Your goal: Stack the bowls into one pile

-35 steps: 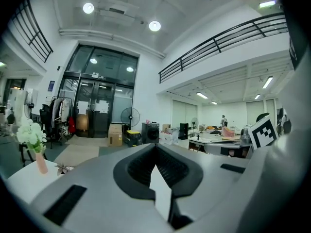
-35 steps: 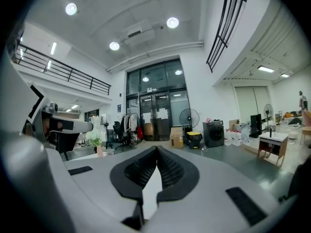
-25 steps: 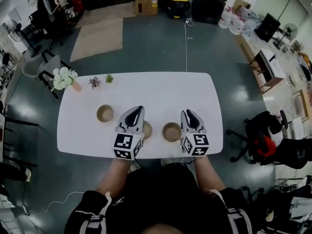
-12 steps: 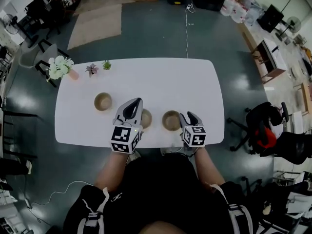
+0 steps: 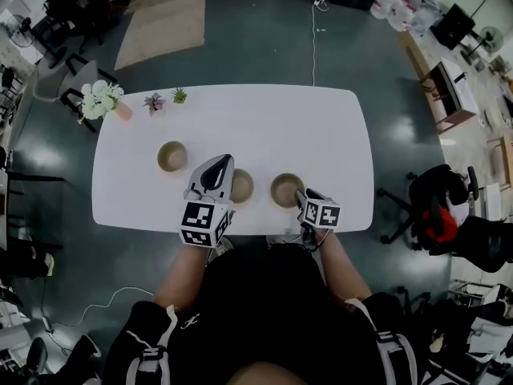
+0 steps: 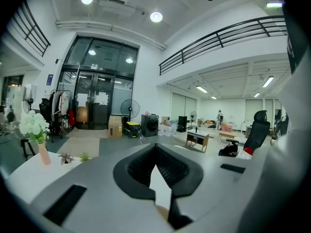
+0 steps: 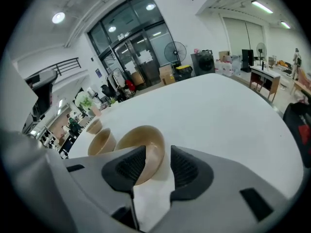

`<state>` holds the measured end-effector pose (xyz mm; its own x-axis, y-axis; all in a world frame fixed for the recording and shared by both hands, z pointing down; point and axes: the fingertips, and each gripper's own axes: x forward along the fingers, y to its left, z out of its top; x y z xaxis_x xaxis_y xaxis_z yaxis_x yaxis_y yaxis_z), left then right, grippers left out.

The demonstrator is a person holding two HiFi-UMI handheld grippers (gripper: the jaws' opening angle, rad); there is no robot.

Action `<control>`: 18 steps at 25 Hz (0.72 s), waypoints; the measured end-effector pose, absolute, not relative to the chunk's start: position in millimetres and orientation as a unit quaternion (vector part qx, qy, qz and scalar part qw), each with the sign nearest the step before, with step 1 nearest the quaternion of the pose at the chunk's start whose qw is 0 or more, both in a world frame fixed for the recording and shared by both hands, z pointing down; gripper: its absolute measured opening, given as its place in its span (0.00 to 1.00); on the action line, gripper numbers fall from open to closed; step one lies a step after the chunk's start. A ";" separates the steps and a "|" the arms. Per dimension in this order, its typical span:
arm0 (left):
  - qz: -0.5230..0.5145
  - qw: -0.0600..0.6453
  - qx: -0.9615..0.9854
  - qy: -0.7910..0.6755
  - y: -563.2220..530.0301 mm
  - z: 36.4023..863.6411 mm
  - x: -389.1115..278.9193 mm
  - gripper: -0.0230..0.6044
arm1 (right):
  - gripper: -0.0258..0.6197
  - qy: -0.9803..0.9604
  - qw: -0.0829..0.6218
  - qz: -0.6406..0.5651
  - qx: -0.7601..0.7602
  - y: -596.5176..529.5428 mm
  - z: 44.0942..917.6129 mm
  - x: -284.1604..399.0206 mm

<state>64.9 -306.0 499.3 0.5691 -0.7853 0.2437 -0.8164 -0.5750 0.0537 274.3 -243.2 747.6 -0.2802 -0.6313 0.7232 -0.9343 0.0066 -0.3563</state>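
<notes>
Three tan bowls stand in a row on the white table: a left bowl, a middle bowl and a right bowl. My right gripper is low at the front edge, tilted down, its jaws open. In the right gripper view the right bowl fills the foreground and its near wall stands in the gap of the right gripper, without the pads pressing it. The other bowls sit behind. My left gripper hovers shut over the middle bowl's left side, holding nothing; its tips meet.
A vase of white flowers and two small potted plants stand at the table's far left corner. The person's body is against the front edge. A black office chair stands to the right of the table.
My right gripper has dropped towards the table and tipped downward beside the right bowl, and its jaws have spread apart. The left gripper has hardly moved.
</notes>
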 end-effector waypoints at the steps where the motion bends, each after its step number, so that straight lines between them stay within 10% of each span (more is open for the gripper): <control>1: 0.097 0.081 0.881 -0.456 -305.9 499.7 62.7 0.06 | 0.29 -0.681 0.185 0.421 0.570 -243.5 752.1 273.9; 18: 0.086 0.084 0.858 -0.499 -305.6 501.8 11.3 0.06 | 0.10 -0.690 0.164 0.433 0.556 -273.4 730.0 239.0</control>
<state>11.3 -305.6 501.8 0.4878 -0.8414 0.2324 -0.8706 -0.4885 0.0589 239.0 -273.4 730.0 -0.3273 -0.6252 0.7085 -0.9100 0.0066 -0.4146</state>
